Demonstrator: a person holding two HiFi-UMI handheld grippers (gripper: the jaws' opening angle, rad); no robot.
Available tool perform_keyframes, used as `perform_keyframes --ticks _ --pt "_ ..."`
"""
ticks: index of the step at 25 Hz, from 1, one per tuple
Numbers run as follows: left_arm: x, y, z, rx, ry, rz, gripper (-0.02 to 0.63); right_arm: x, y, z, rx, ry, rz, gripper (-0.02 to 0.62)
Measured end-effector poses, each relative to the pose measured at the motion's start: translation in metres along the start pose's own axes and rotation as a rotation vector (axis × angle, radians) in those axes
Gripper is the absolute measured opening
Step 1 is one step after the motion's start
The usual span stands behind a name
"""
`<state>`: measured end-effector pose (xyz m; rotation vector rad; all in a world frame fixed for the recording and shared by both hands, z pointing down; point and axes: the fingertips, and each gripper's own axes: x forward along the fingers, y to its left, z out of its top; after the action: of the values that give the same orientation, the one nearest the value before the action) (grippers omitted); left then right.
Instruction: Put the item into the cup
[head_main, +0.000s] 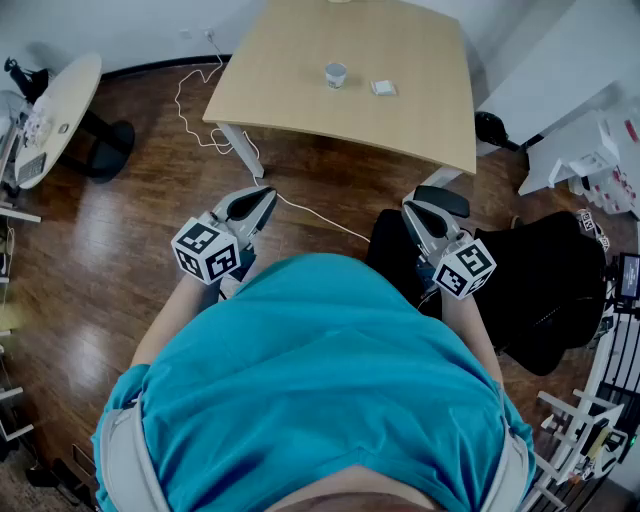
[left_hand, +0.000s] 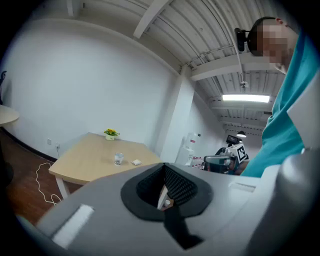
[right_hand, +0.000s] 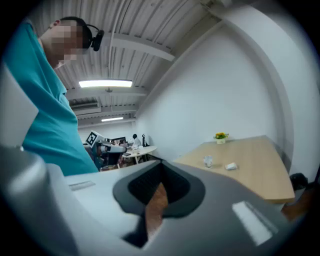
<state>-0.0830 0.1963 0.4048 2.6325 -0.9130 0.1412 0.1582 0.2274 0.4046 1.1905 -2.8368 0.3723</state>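
Left claw (head_main: 258, 200) is together with nothing between its jaws; the left gripper view shows the tips meeting (left_hand: 164, 169). Right claw (head_main: 416, 212) is also together and empty, its jaws meeting in the right gripper view (right_hand: 160, 174). Both are held close to the person's teal shirt (head_main: 320, 380), over wood floor (head_main: 110, 270), off the surface. The wooden surface (head_main: 290, 70) is well ahead of both claws. The clear cup (head_main: 335, 74) stands upright on it, far ahead and between the two claws' lines, nearer the left one. The small white item (head_main: 383, 87) lies on the surface just right of the cup, apart from it, not in it. In the left gripper view the cup (left_hand: 118, 158) and item (left_hand: 136, 162) are ahead-left of the claw; in the right gripper view the cup (right_hand: 208, 161) and item (right_hand: 230, 166) are ahead-right. A yellow flower pot (left_hand: 110, 133) is at the surface's far edge. A white cable (head_main: 210, 125) runs on the floor ahead of the left claw.
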Motion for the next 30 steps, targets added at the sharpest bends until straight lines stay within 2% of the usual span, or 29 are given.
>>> perform_keyframes --ticks 3,6,10,14,17,21,23,26,28,30 --pt "0.012 0.009 -0.002 -0.014 -0.004 0.012 0.003 0.011 -0.029 -0.007 -0.025 0.032 -0.005 0.017" --pt "0.020 0.034 -0.004 -0.022 0.009 0.029 0.003 0.035 -0.064 -0.009 0.003 0.044 -0.024 0.054" --pt "0.040 0.112 0.009 -0.045 -0.006 0.029 0.003 0.101 -0.127 -0.004 0.042 0.044 -0.095 0.112" --pt "0.078 0.203 0.033 0.004 0.003 -0.050 0.003 0.175 -0.207 0.003 0.077 0.047 -0.223 0.154" --pt "0.108 0.254 0.053 0.020 0.049 -0.108 0.003 0.204 -0.275 -0.012 0.159 0.129 -0.343 0.170" --pt "0.148 0.296 0.084 -0.005 0.070 -0.138 0.003 0.230 -0.356 -0.023 0.223 0.231 -0.429 0.172" --pt "0.167 0.307 0.092 -0.024 0.077 -0.127 0.003 0.246 -0.394 -0.030 0.267 0.254 -0.439 0.172" --pt "0.205 0.307 0.097 -0.018 0.105 -0.103 0.003 0.265 -0.455 -0.063 0.273 0.376 -0.417 0.172" --pt "0.225 0.306 0.101 -0.010 0.120 -0.052 0.003 0.275 -0.485 -0.098 0.280 0.487 -0.379 0.172" --pt "0.235 0.311 0.106 -0.039 0.120 0.025 0.003 0.281 -0.495 -0.133 0.282 0.598 -0.341 0.186"
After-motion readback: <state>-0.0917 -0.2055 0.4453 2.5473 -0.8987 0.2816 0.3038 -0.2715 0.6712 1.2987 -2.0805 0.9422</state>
